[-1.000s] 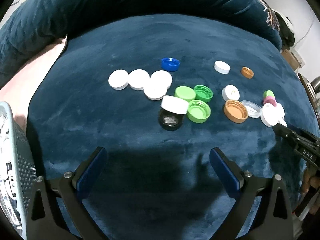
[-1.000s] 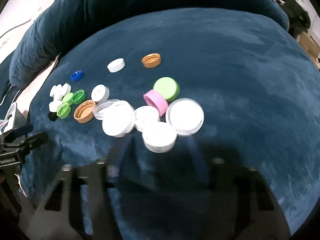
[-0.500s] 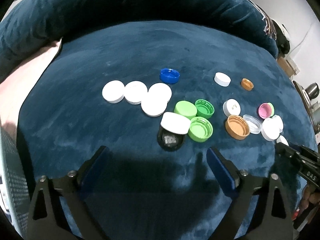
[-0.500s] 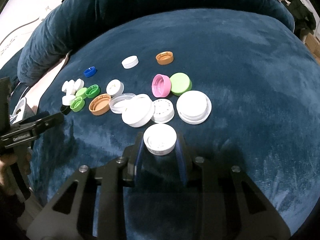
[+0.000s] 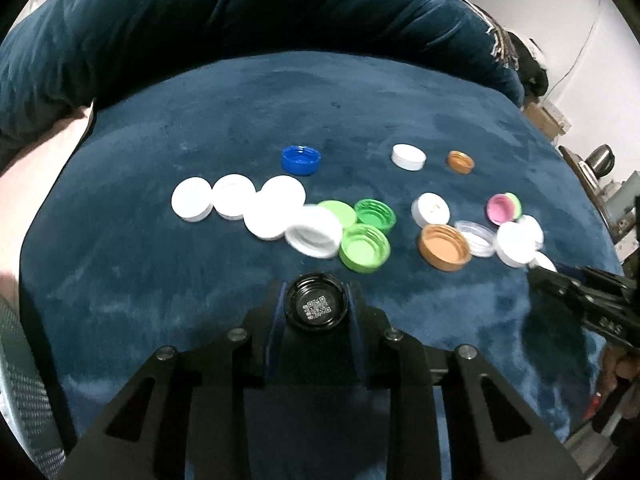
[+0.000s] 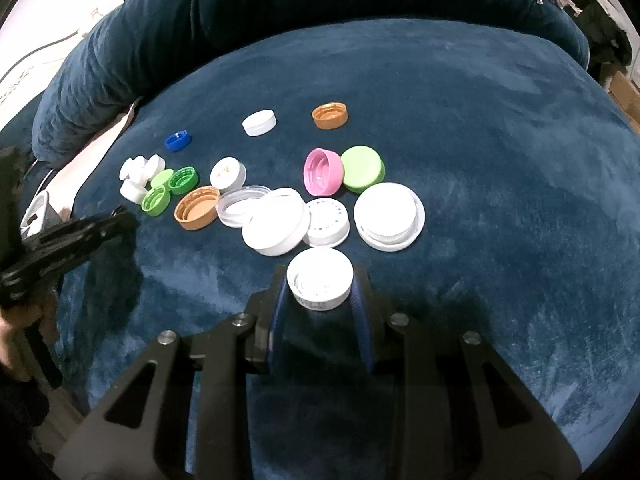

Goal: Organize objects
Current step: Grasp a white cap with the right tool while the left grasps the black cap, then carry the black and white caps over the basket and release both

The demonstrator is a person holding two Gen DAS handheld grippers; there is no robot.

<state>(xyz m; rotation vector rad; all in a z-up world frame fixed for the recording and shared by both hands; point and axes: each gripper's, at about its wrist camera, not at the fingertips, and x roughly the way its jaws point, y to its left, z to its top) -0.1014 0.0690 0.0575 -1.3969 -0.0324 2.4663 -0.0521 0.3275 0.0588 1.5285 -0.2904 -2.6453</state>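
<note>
Many bottle caps lie on a dark blue velvet cushion (image 5: 200,112). My left gripper (image 5: 316,306) is shut on a black cap (image 5: 316,305) with a QR label inside, held above the cushion in front of a white cap (image 5: 314,236) and green caps (image 5: 364,248). My right gripper (image 6: 320,286) is shut on a white cap (image 6: 320,283), just in front of a cluster of white caps (image 6: 276,226), a pink cap (image 6: 322,172) and a green cap (image 6: 362,168). The right gripper also shows at the right edge of the left wrist view (image 5: 588,296).
A blue cap (image 5: 301,159), a lone white cap (image 5: 408,157) and a small orange cap (image 5: 461,162) lie farther back. A larger orange cap (image 5: 444,247) and a clear lid (image 5: 476,238) lie mid-right. A mesh basket (image 5: 24,392) is at the lower left. The sofa backrest (image 5: 240,12) rises behind.
My left gripper closed on the black cap and lifted it away from under the white cap. My right gripper closed on the white cap and now holds it.
</note>
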